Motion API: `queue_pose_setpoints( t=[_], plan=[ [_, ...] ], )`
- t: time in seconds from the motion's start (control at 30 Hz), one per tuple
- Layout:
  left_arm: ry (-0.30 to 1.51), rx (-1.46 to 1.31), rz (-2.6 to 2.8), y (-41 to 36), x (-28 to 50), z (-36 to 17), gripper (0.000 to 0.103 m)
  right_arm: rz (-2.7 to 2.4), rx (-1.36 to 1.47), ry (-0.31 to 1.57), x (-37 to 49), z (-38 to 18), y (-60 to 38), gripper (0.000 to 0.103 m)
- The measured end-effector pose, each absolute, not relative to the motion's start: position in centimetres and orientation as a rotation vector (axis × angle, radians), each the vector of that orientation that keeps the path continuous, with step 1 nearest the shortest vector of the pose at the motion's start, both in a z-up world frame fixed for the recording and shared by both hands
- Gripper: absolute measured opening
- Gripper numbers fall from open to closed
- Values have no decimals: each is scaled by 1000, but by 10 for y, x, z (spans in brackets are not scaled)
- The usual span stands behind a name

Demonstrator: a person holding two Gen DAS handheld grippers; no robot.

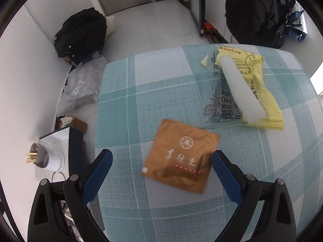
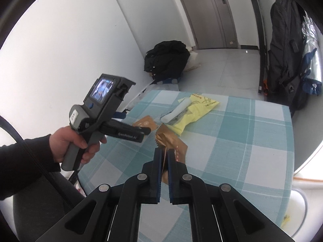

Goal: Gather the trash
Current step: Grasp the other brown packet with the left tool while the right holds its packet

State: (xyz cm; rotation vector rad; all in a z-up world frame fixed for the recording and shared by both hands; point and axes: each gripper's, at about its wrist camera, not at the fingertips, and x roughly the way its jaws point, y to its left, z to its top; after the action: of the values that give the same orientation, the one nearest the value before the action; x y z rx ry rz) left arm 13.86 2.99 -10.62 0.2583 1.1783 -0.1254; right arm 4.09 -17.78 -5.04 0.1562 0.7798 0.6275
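Note:
A brown snack wrapper (image 1: 181,157) lies flat on the teal checked tablecloth (image 1: 125,104). My left gripper (image 1: 161,157) is open just above it, one blue finger on each side. Further back lie a yellow wrapper (image 1: 260,88), a clear printed wrapper (image 1: 222,94) and a white foam piece (image 1: 240,88) on top of them. In the right wrist view my right gripper (image 2: 164,154) is shut on a second brown wrapper (image 2: 169,139) and holds it above the table. The left gripper (image 2: 129,129) shows there over the first brown wrapper (image 2: 144,124).
Left of the table on the floor are a black backpack (image 1: 80,34), grey plastic bags (image 1: 80,86), a cardboard box (image 1: 76,123) and a white cup with sticks (image 1: 46,159). Another black bag (image 1: 256,10) hangs behind the table's far edge.

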Motion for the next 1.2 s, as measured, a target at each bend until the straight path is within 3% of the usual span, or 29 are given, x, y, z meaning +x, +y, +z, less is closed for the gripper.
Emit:
queue_pose_setpoints(
  t=[0.2,0.23,0.33,0.5,0.57,0.73,0.93,1.2],
  plan=[
    [1190,173,-215,36,140,-103,72,623,172,763,35,-44,-188,5],
    [1186,190,-241,32,138,-101,62,622,169,761,36,-45,-187,5],
    [1196,212,-270,25,136,-97,46,627,177,753,37,-44,-188,5],
    [1212,206,-279,26,133,-96,40,624,179,742,38,-43,-189,5],
    [1215,204,-262,25,134,-96,28,624,178,739,37,-42,-189,5],
    [1239,181,-264,24,127,-97,26,623,184,735,36,-41,-189,5],
    [1229,115,-236,27,118,-88,11,618,160,724,31,-39,-186,5],
    [1207,67,-239,24,98,-79,3,618,167,734,27,-41,-183,5]
  ],
)
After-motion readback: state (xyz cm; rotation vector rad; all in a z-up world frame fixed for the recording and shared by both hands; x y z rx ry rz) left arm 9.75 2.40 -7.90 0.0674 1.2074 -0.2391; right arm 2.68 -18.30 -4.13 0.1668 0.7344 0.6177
